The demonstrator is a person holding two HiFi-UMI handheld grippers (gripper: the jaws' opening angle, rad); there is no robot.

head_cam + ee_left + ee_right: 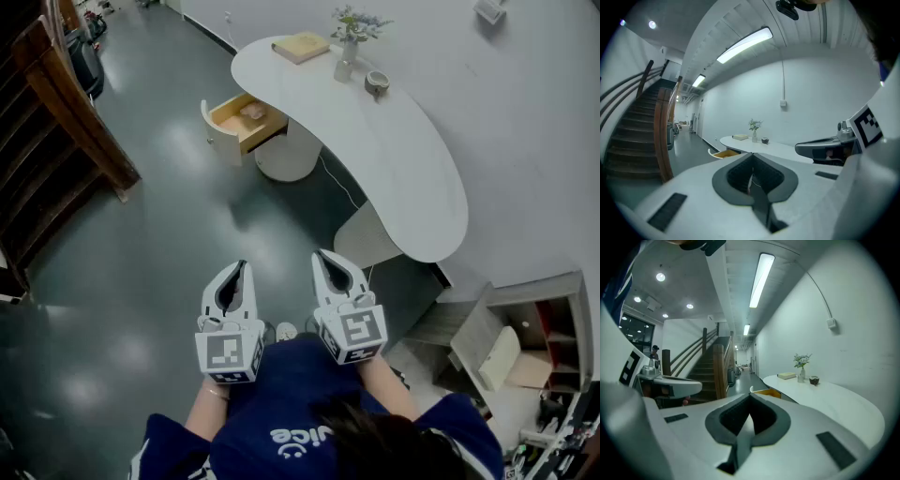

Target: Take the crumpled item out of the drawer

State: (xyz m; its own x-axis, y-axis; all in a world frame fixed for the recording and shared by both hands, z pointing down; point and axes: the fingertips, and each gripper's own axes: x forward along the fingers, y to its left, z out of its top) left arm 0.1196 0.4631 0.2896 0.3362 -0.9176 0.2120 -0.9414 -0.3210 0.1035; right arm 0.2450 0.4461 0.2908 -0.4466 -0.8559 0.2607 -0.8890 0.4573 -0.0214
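The open drawer with its tan inside juts from the left end of the white curved desk, far ahead of me. A pale crumpled item lies in it. Both grippers hang close to my body, well short of the drawer. My left gripper is shut with nothing between its jaws, and so is my right gripper. In the left gripper view the left gripper points at the distant drawer. The right gripper also faces the drawer.
On the desk lie a book, a vase of flowers and a small bowl. A wooden staircase rises at the left. A low shelf unit stands at the right. Dark floor stretches between me and the drawer.
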